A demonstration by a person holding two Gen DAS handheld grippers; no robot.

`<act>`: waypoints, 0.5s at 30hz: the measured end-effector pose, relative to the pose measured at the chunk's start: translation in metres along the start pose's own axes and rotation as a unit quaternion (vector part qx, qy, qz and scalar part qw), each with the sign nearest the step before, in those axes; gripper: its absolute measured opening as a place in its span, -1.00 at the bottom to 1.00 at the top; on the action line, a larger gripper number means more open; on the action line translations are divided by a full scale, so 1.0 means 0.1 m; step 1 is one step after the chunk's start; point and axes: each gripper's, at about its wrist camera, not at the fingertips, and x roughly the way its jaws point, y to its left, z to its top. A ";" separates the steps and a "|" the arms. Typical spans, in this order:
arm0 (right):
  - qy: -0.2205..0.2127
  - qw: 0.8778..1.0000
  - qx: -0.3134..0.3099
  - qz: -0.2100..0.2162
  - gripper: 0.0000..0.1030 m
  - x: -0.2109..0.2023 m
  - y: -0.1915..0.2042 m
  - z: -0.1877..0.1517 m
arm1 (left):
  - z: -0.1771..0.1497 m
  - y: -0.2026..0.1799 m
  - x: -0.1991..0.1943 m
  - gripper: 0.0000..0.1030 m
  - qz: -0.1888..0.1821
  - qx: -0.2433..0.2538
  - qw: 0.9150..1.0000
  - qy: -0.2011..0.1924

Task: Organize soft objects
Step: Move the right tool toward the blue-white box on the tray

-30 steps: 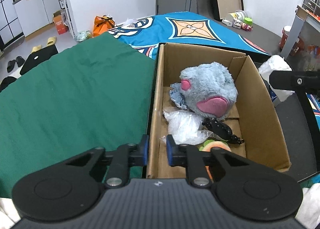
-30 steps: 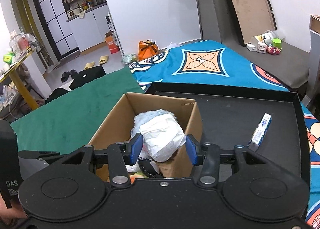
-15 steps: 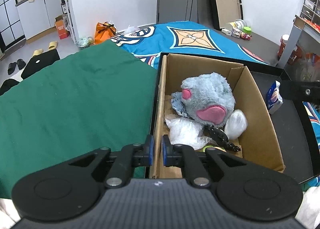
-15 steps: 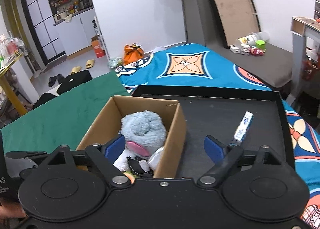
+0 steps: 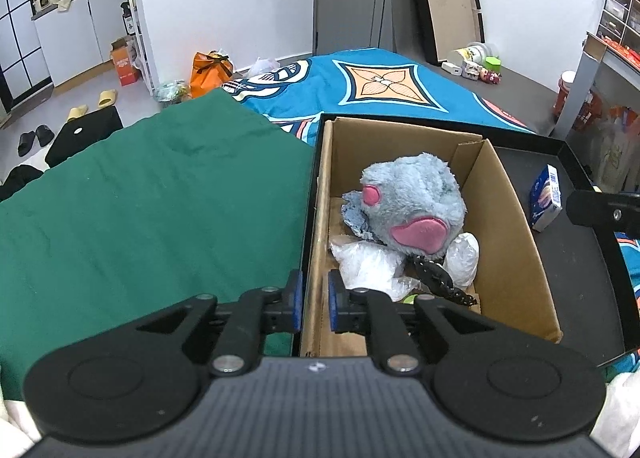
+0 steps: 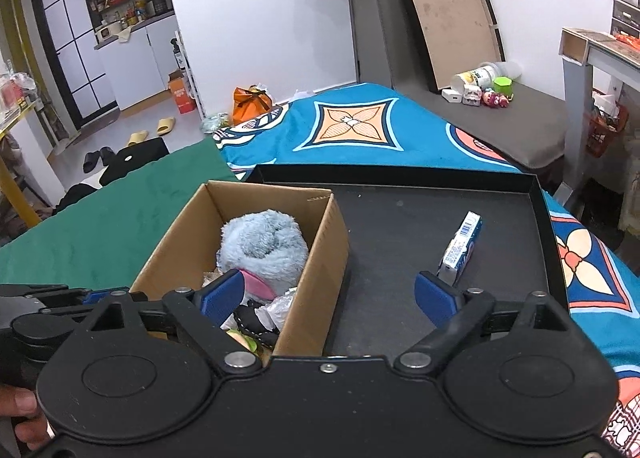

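Cardboard box (image 5: 512,225) in left claw (image 5: 314,308) (tight)

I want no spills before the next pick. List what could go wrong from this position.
1. The left gripper is shut on the cardboard box wall; a tug could tip the box in the black tray.
2. The white bag lies loose beside the grey plush and may slide under it.
3. The right gripper, jaws opening with nothing between them, straddles the box wall and could snag it when reaching for the small blue carton.

Ahead of my left jaws, the plush toy (image 5: 412,197) lies in the cardboard box (image 5: 508,225); a small carton (image 6: 460,246) lies beyond my right jaws.
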 end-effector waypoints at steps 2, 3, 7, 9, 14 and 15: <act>0.002 1.000 0.001 -0.002 0.80 0.02 -0.02 -0.01 | 0.00 0.00 0.01 -0.76 -0.003 0.001 1.000 0.002; 0.003 1.000 0.003 -0.004 0.80 0.03 -0.03 -0.01 | 0.00 -0.01 0.01 -0.76 -0.003 0.002 1.000 0.002; 0.003 1.000 0.013 -0.011 0.81 0.07 -0.11 -0.02 | 0.03 -0.02 0.03 -0.71 -0.002 0.002 1.000 0.005; 0.005 1.000 0.019 -0.015 0.81 0.09 -0.16 -0.03 | 0.04 -0.02 0.05 -0.57 -0.002 -0.002 1.000 0.006; 0.013 0.999 0.040 -0.021 0.81 0.18 -0.30 -0.03 | 0.07 -0.08 0.07 0.01 0.005 0.004 1.000 -0.002; 0.013 0.999 0.041 -0.022 0.81 0.20 -0.33 -0.03 | 0.08 -0.10 0.09 0.05 0.006 0.005 1.000 -0.001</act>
